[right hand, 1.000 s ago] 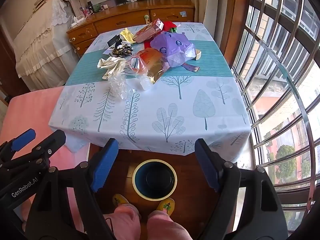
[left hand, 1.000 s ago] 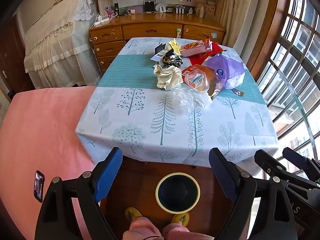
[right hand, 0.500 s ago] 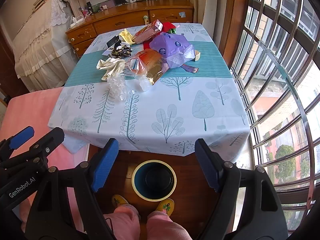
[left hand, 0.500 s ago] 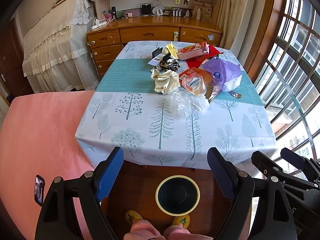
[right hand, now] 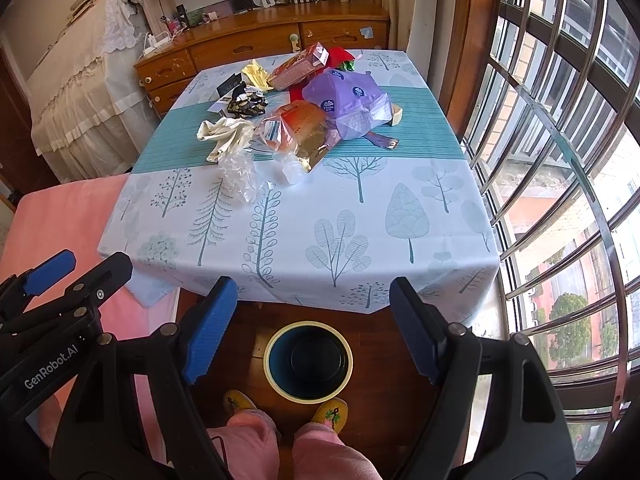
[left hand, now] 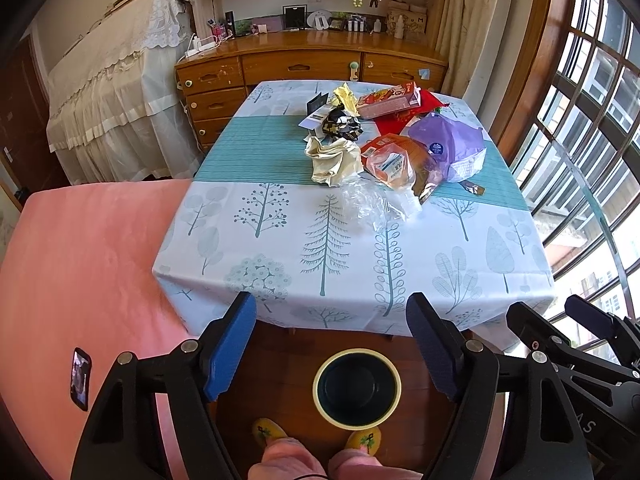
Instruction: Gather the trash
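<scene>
A pink bed [left hand: 84,264] fills the left side, pushed up against a counter [left hand: 440,248] covered by a cloth printed with pale trees and a teal band. Both grippers hang low at the counter's near edge, tilted downward and side by side, probably a waiting pose ahead of the first reach. The left gripper [left hand: 332,344] is released with nothing between its blue pads; its jaws have just been closing a little yet stand wide apart. Directly beneath them on the wooden floor sits a round dark bin [left hand: 357,387] with a pale rim, upright and seemingly empty, set close to the person's yellow slippers [left hand: 269,432] so collected items can simply be dropped in. Farther along, toward the far middle of the counter, lies the trash, heaped together well away from both grippers: a cream crumpled wrapper [left hand: 334,160], clear crumpled plastic [left hand: 372,204] nearest the front, an orange snack bag [left hand: 394,162], a purple bag [left hand: 450,146], and a pink carton [left hand: 388,100] behind. The right gripper [right hand: 314,330] is likewise released and empty, framing the same bin. A barred window [right hand: 560,160] closes the right side.
</scene>
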Action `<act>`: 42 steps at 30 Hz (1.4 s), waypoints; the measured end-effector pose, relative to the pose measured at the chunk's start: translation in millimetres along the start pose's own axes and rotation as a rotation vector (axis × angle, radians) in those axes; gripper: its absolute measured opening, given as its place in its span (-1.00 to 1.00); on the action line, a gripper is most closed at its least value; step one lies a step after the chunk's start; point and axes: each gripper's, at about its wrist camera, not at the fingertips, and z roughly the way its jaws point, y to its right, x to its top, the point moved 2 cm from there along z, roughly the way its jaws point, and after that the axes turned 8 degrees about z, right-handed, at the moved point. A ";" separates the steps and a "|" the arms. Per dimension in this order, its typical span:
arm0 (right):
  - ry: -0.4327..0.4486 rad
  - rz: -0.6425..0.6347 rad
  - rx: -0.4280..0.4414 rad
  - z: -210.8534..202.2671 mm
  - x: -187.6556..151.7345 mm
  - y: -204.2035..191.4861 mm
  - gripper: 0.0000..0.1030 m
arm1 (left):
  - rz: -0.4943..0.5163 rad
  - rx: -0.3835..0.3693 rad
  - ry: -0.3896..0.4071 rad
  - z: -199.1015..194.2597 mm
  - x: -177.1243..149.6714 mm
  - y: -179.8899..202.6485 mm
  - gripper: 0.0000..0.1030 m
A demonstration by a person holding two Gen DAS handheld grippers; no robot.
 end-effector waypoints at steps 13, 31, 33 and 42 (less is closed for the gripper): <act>0.014 0.002 0.008 -17.6 0.6 2.6 0.49 | 0.005 -0.007 -0.007 -1.4 -2.5 4.1 0.51; 0.013 0.001 0.007 -15.8 0.4 2.5 0.49 | 0.002 0.007 -0.015 -1.5 -2.3 6.0 0.51; 0.014 0.000 0.008 -15.6 0.3 2.4 0.49 | 0.001 0.004 -0.015 -0.9 -2.1 5.9 0.51; 0.014 0.001 0.008 -14.8 0.4 2.1 0.49 | 0.003 -0.004 -0.027 7.1 1.6 8.8 0.51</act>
